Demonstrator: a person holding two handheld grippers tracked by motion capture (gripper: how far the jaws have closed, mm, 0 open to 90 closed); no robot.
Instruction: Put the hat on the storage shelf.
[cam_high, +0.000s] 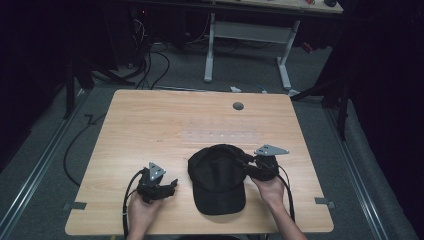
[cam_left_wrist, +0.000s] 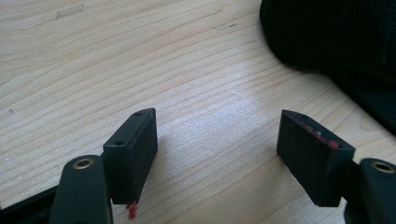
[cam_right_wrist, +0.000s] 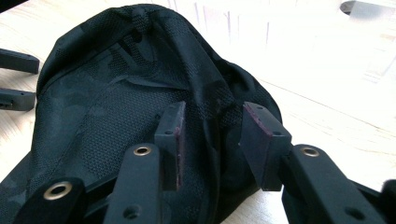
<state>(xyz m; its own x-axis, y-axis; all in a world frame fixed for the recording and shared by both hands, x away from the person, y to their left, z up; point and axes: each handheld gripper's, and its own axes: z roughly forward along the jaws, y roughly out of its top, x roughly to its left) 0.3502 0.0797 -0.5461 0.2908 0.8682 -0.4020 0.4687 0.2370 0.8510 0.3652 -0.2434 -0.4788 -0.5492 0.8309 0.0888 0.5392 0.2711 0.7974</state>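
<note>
Cap (cam_high: 218, 177) black, on desk (cam_high: 150, 125) | left tongs (cam_high: 171, 186) wide apart, empty, beside cap | right tongs (cam_right_wrist: 212, 140) partly open, straddling a fold of cap's edge, pads not pressing

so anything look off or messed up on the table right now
Only the black cap: its crown is dented and creased on the side by the right claw, whose jaws straddle a fold of the fabric. Nothing is spilled or broken.

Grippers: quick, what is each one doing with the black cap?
Left gripper: open, nothing between its jaws, beside the black cap.
Right gripper: jaws around the cap's edge fabric; cannot tell if they pinch it.
</note>
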